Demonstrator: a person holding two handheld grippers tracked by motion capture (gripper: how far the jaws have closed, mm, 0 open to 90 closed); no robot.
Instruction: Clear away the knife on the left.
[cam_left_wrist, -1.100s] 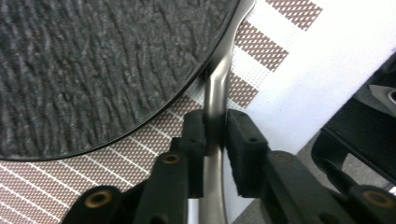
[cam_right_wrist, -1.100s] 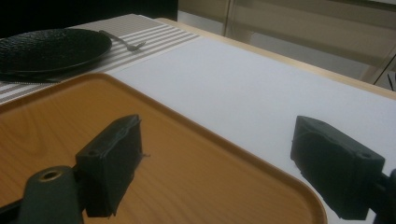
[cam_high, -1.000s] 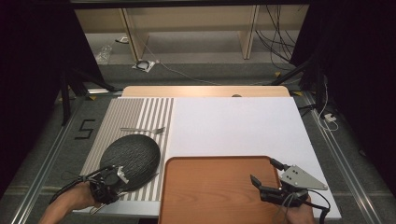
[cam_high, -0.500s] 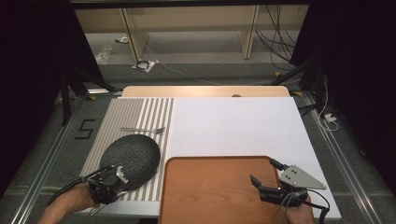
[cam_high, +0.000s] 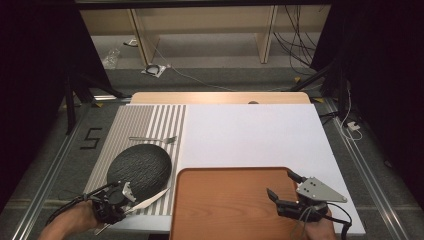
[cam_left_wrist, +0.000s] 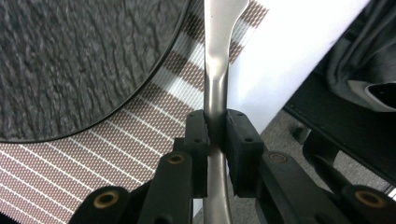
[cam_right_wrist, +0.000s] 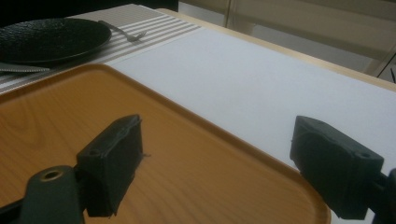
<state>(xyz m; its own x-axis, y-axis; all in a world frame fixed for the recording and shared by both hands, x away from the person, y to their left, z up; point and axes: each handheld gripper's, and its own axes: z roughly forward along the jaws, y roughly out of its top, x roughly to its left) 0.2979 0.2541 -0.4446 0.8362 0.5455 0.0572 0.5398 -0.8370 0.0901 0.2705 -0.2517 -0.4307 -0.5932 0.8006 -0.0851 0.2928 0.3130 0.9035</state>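
My left gripper (cam_high: 119, 199) (cam_left_wrist: 215, 133) is shut on the handle of a silver knife (cam_left_wrist: 217, 70), low over the striped placemat (cam_left_wrist: 116, 154) at the front left. The knife's blade (cam_high: 150, 200) points right toward the wooden tray (cam_high: 225, 205). A black textured plate (cam_high: 139, 167) (cam_left_wrist: 70, 60) lies just beyond and left of the knife. My right gripper (cam_high: 280, 183) (cam_right_wrist: 219, 154) hovers open over the tray's right end (cam_right_wrist: 56, 121), nothing between its jaws.
A fork (cam_high: 152, 139) (cam_right_wrist: 123, 30) lies on the placemat (cam_high: 150, 122) beyond the plate (cam_right_wrist: 51, 39). A white sheet (cam_high: 250, 135) covers the table's middle and right. The table's front edge runs just below both hands.
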